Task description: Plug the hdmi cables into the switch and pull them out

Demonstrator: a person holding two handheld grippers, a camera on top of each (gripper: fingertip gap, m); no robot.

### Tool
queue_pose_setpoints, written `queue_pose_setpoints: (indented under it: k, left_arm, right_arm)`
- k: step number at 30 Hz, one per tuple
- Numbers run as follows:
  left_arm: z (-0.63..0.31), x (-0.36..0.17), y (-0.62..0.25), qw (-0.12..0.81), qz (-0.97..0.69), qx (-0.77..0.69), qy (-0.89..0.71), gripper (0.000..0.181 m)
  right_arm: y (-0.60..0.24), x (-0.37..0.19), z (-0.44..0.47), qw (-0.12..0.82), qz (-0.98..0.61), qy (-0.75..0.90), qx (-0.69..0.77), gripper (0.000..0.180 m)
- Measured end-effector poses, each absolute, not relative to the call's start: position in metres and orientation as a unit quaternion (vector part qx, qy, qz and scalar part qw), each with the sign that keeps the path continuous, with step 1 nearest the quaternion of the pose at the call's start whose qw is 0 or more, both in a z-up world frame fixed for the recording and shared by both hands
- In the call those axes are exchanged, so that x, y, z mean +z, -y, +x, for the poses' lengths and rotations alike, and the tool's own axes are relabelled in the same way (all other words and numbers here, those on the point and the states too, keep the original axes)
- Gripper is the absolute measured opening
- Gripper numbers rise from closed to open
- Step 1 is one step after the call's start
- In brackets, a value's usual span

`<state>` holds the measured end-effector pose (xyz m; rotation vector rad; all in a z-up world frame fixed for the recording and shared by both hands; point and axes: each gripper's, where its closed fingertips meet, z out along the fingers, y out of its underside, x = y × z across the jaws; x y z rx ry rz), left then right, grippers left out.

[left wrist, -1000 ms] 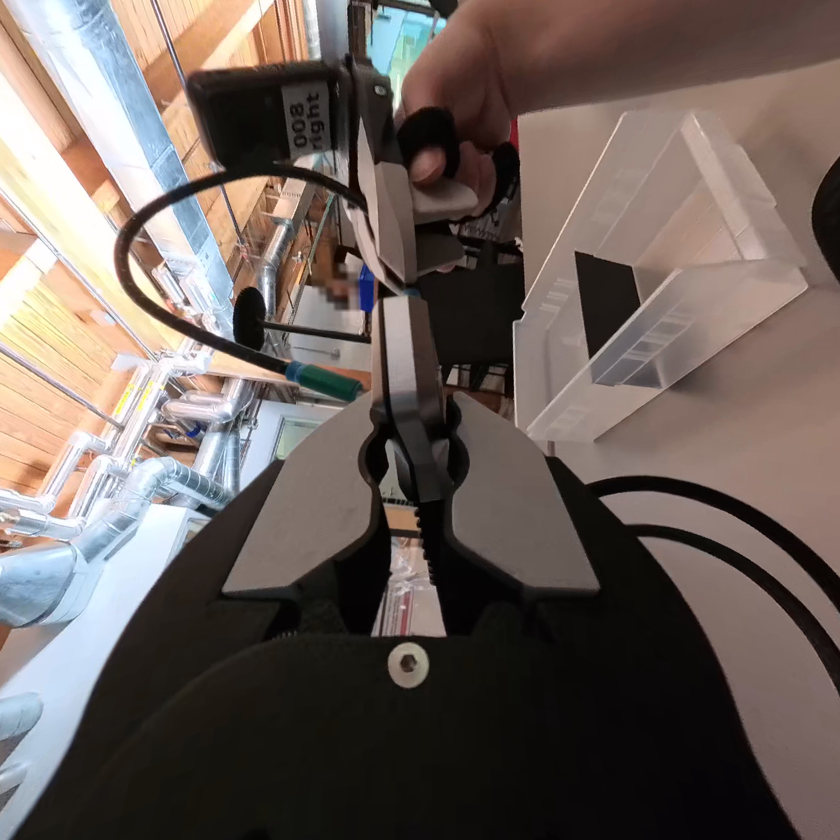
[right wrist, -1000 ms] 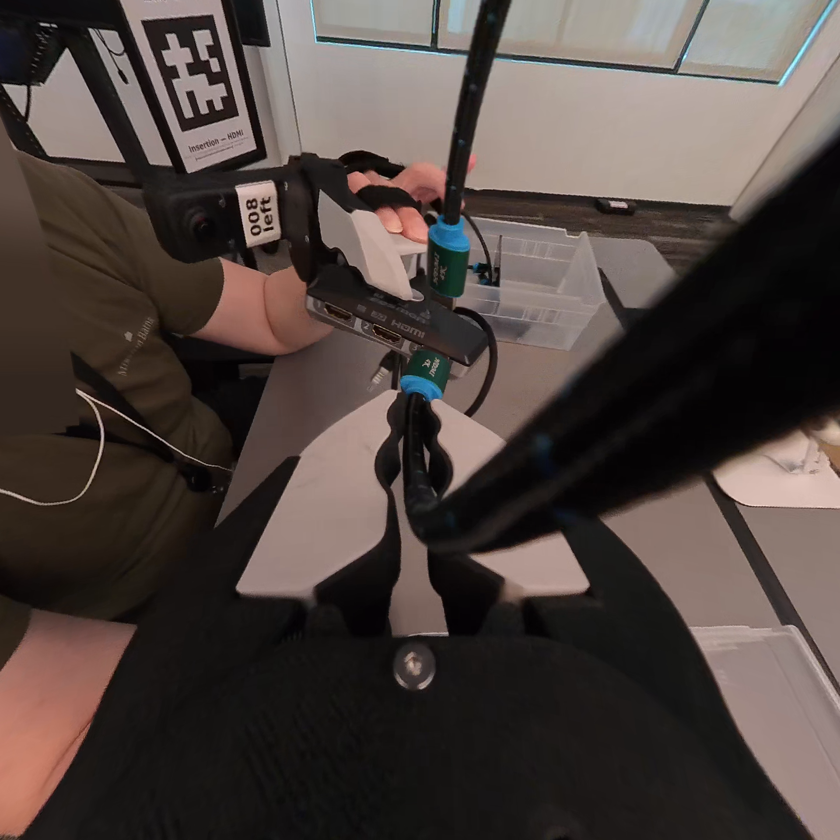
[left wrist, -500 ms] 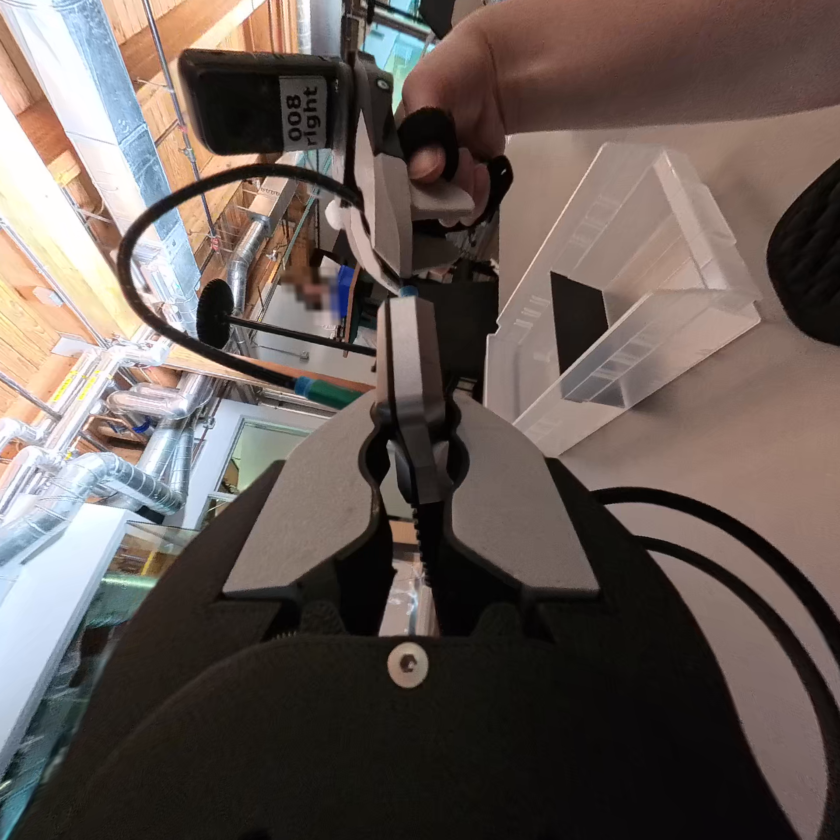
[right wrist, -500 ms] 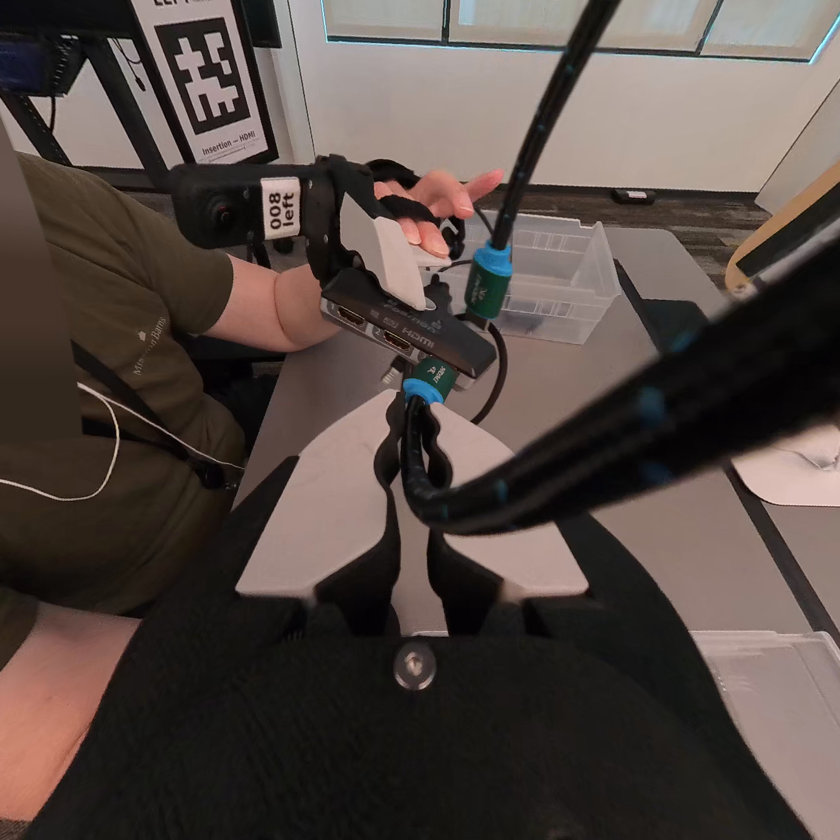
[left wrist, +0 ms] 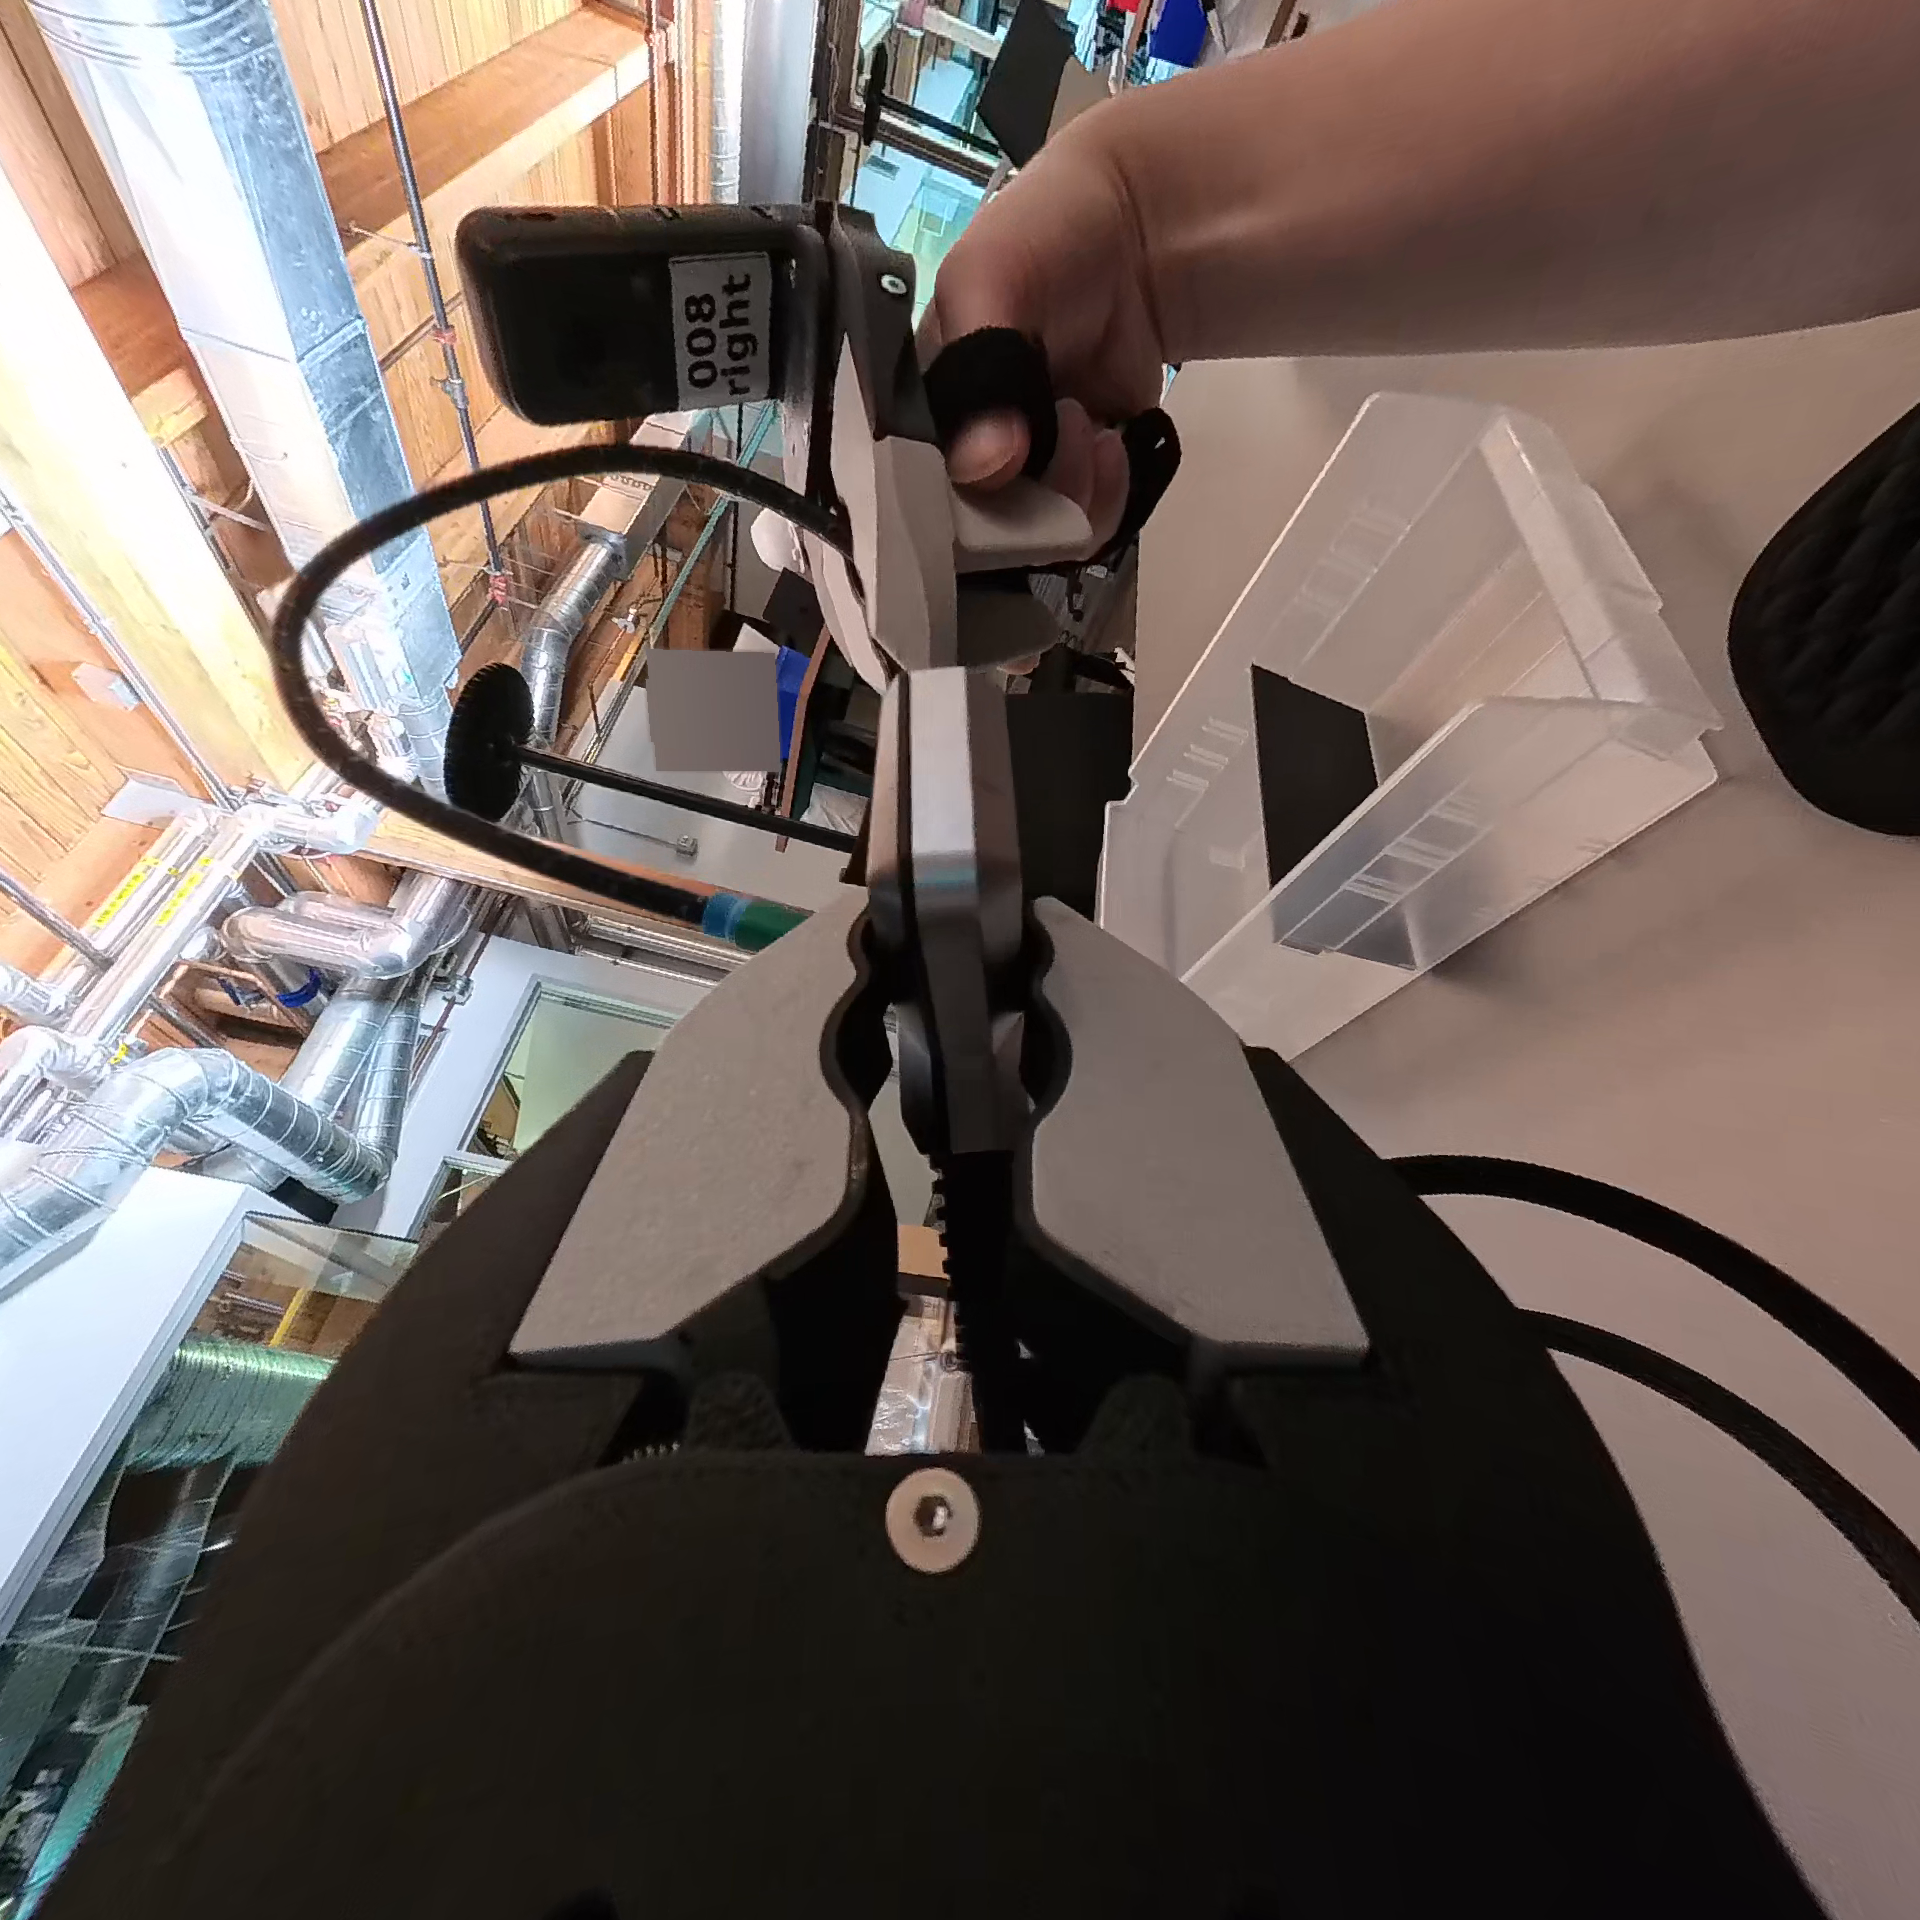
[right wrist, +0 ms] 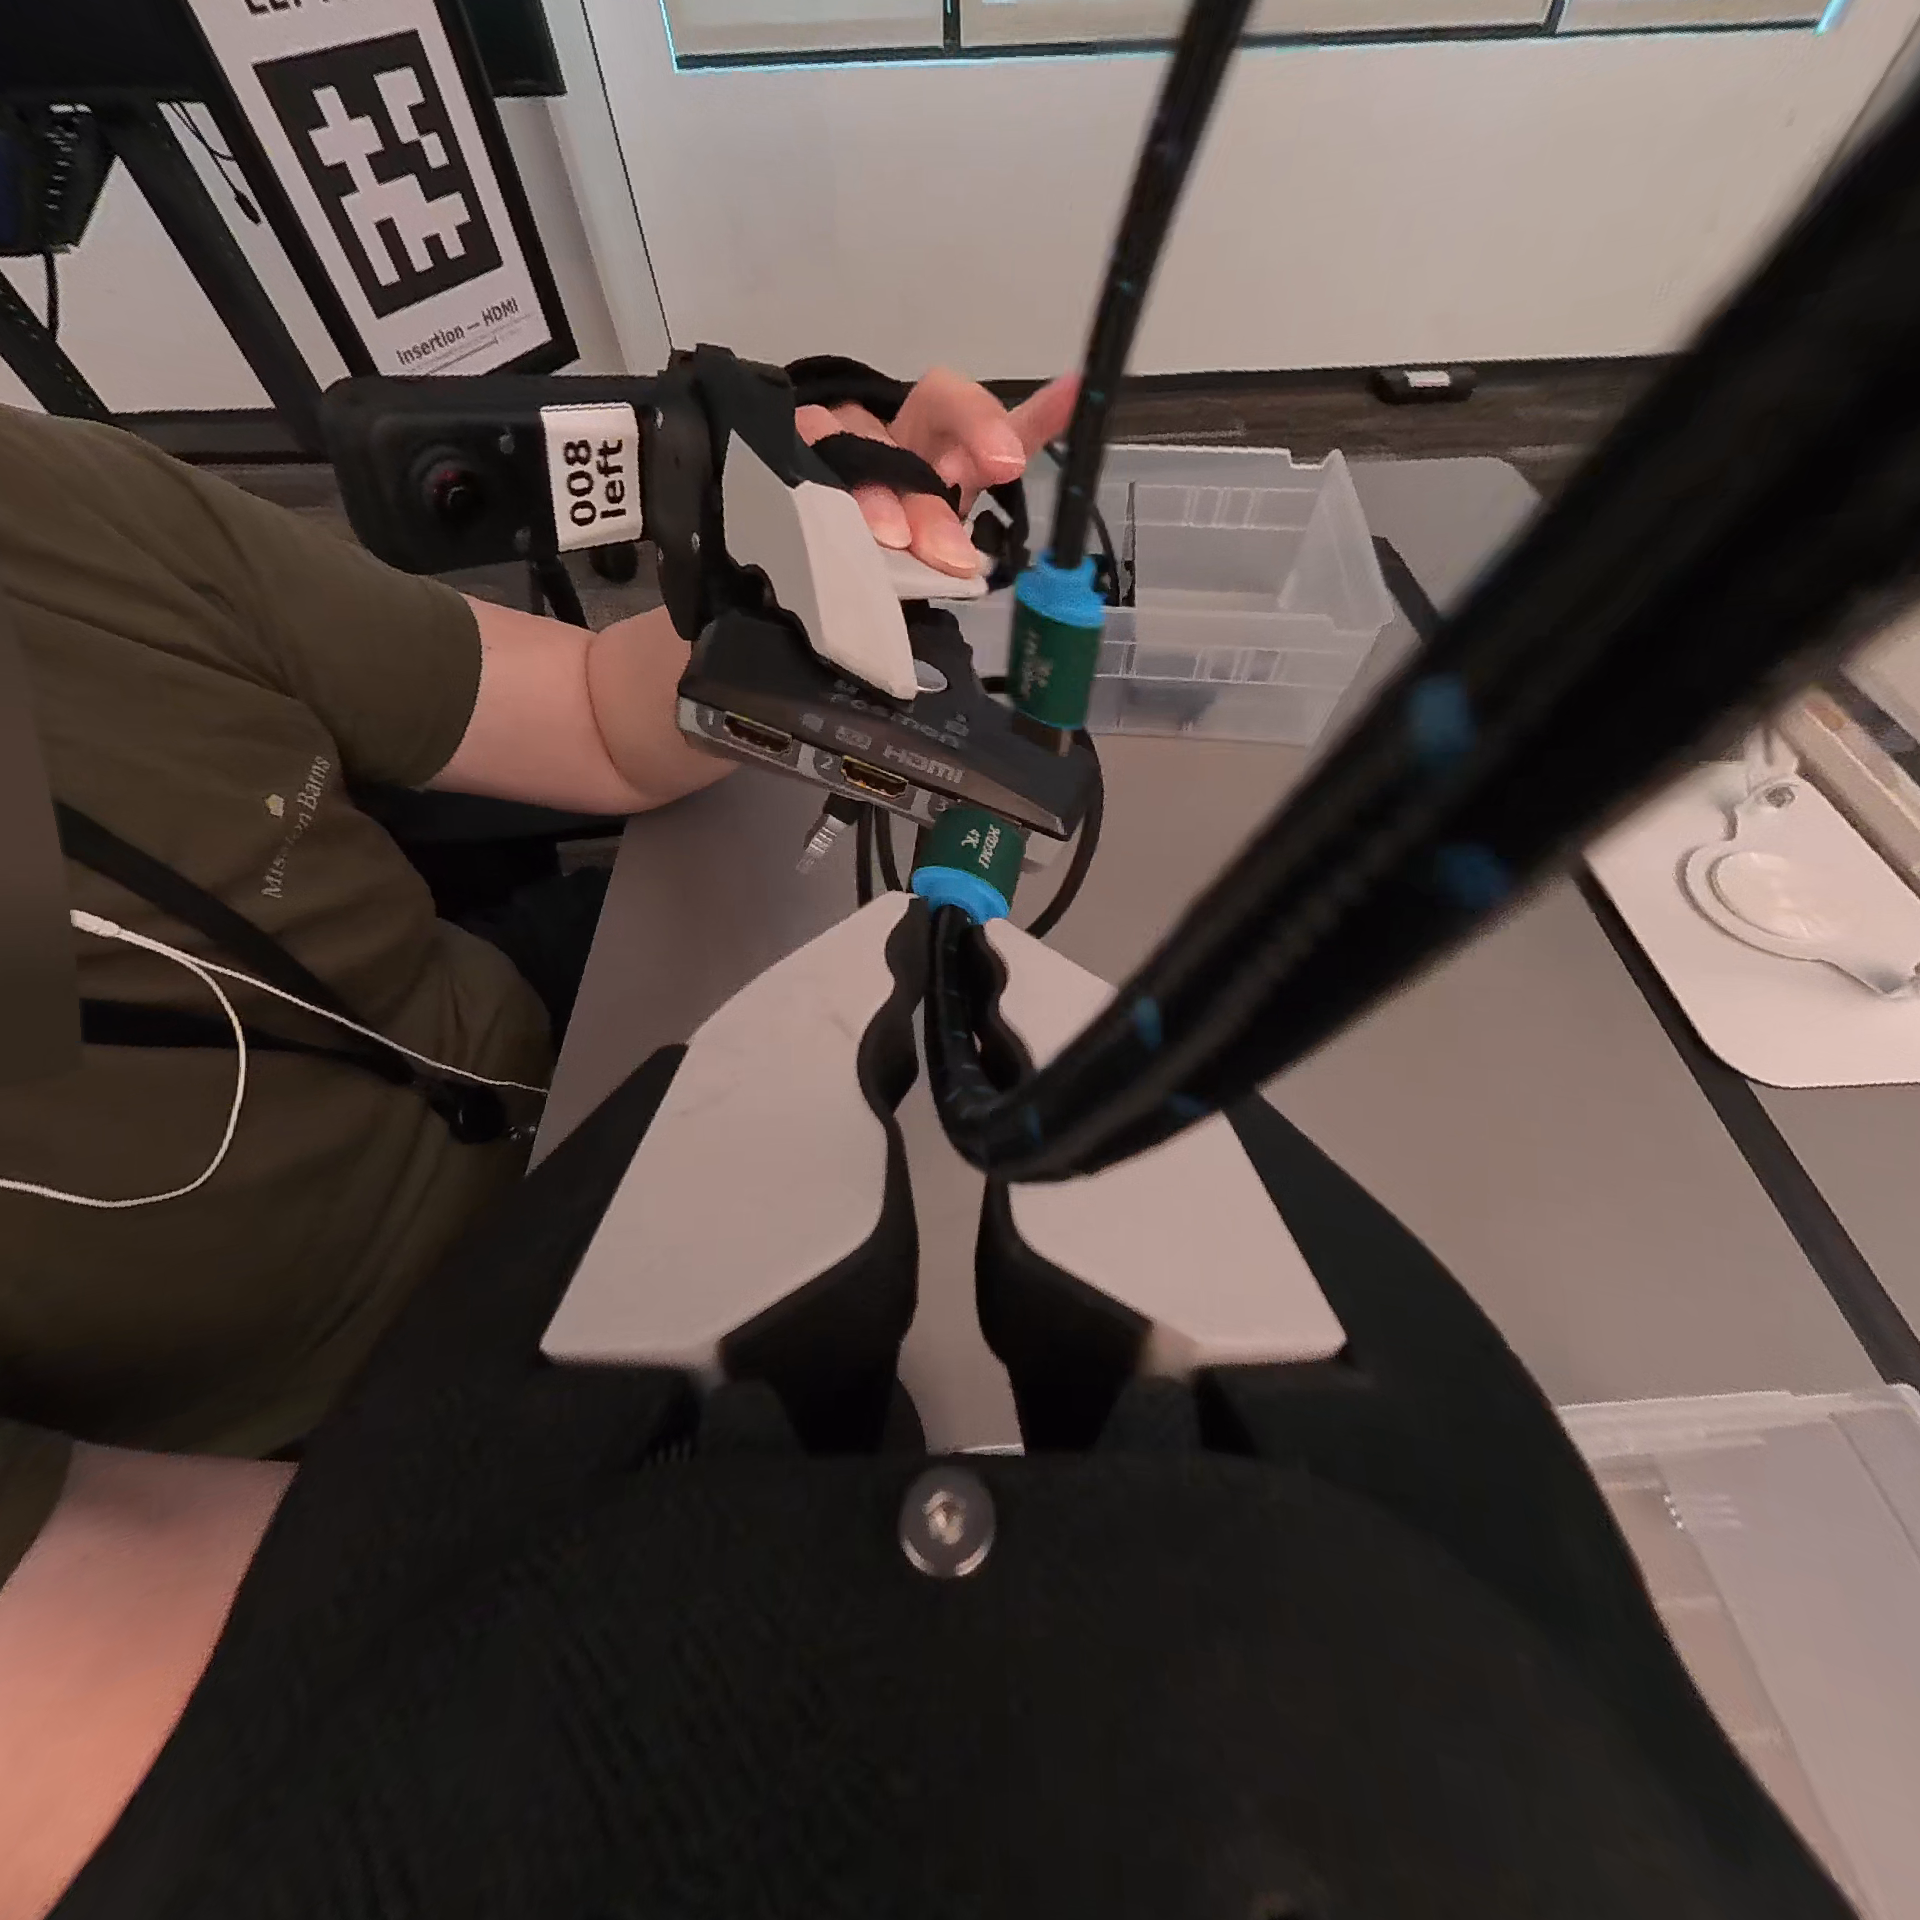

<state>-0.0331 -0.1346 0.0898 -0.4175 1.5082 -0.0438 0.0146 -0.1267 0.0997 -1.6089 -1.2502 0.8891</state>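
Note:
My left gripper (left wrist: 951, 935) is shut on the dark HDMI switch (left wrist: 935, 821), seen edge-on and held above the table. In the right wrist view the switch (right wrist: 883, 727) shows its row of ports, two of them empty. My right gripper (right wrist: 945, 935) is shut on a black braided cable just behind its green-and-blue plug (right wrist: 971, 847), which sits at the third port on the switch's right end. A second green plug (right wrist: 1049, 655) stands in the switch's far side, its cable rising out of view. The left gripper (right wrist: 862, 623) and right gripper (left wrist: 904, 582) face each other.
A clear plastic bin (right wrist: 1226, 582) stands on the grey table behind the switch and also shows in the left wrist view (left wrist: 1455, 675). A white pad (right wrist: 1766, 987) lies right, another clear bin (right wrist: 1766, 1507) near right. The person's torso fills the left. Loose cables (left wrist: 1662, 1299) cross the table.
Both grippers keep their holds. The switch has shifted slightly, and the second cable swung to the right and back upright.

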Motion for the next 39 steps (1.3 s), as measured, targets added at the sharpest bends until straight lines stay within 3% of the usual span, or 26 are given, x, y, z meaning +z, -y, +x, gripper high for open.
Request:
queue_pose_setpoints:
  k: [7,14,17,20,23,26,39]
  left_arm:
    - [-0.035,0.107,0.139,0.725,-0.215,-0.034,-0.653,0.024]
    - [-0.03,0.11,0.14,0.728,-0.245,-0.058,-0.638,0.057]
    - [-0.026,0.103,0.127,0.716,-0.291,-0.082,-0.629,0.079]
    - [-0.02,0.086,0.111,0.672,-0.36,-0.151,-0.629,0.083]
    - [-0.001,0.057,0.12,0.583,-0.399,-0.314,-0.634,0.072]
    - [0.011,0.033,0.129,0.501,-0.407,-0.404,-0.648,0.042]
    - [-0.014,0.027,0.113,0.471,-0.431,-0.274,-0.72,0.033]
  right_arm:
    - [0.131,0.131,0.011,0.542,-0.578,0.533,0.296,0.005]
    - [0.15,0.161,0.004,0.633,-0.48,0.56,0.235,0.006]
    - [0.157,0.164,0.003,0.647,-0.457,0.572,0.214,0.006]
    - [0.163,0.163,0.0,0.65,-0.433,0.59,0.207,0.006]
    - [0.164,0.16,-0.005,0.642,-0.43,0.599,0.211,0.006]
    - [0.159,0.15,-0.005,0.628,-0.446,0.609,0.188,0.006]
    - [0.132,0.108,0.028,0.573,-0.53,0.599,0.179,0.007]
